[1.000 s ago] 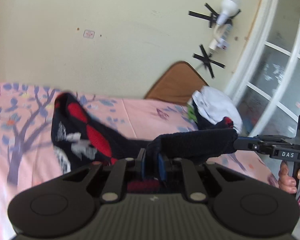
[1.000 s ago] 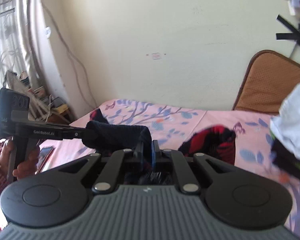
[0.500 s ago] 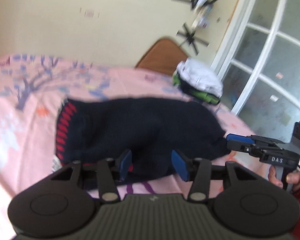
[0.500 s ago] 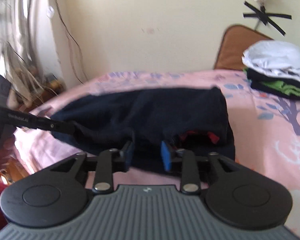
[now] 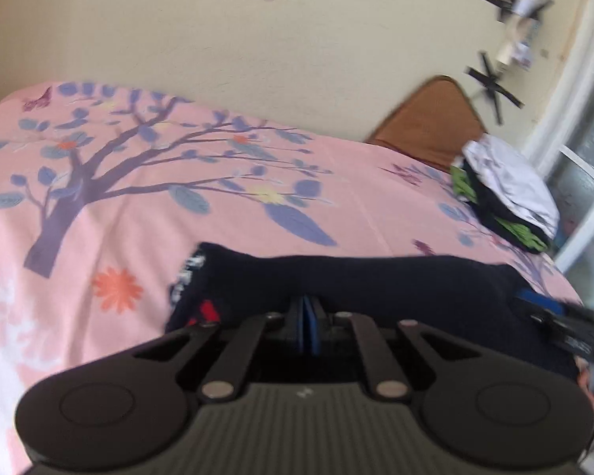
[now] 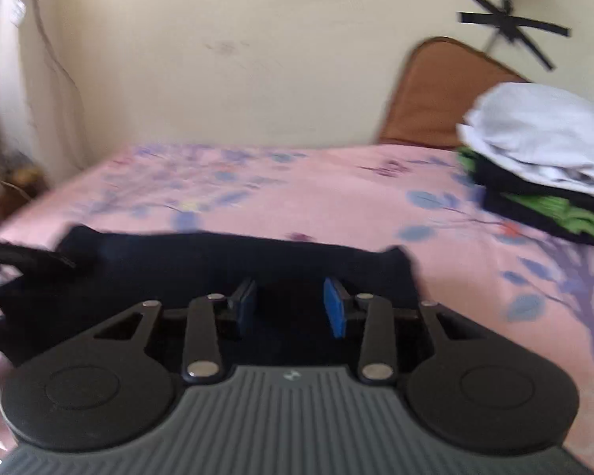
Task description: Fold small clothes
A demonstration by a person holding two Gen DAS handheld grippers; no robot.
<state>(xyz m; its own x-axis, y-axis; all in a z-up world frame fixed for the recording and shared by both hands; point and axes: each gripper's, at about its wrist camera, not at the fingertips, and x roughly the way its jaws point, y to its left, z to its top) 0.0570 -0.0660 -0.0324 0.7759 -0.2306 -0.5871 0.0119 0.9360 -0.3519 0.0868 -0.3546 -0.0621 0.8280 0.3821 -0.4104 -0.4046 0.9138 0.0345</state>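
A: Blue pads on the left gripper (image 5: 306, 326) were pressed together, jaws just closed. Dark cloth sat right at the tips; too blurred to say whether any was pinched.

B: Right one?

A: Right gripper (image 6: 290, 308) had its pads spread, jaws just opened a bit further. Navy garment (image 6: 225, 273) lay under and between them, nothing squeezed.

B: Where was the garment overall?

A: Flat on the pink floral bedsheet (image 5: 217, 213), near the front edge, directly ahead of both sets of fingers. Long axis ran across both views, side to side. Left gripper was by the end with red and white trim, the right gripper by the other end, so each covered one end.

B: Room to fold?

A: Plenty of bare sheet beyond the far edge of the garment toward the wall (image 5: 297, 39). Folded pile (image 6: 542, 166), white on top of black and green, sat well apart at the right by the brown headboard (image 6: 439, 91). I'd judge a fold away from the person had clear room; sideways toward the pile was tighter.
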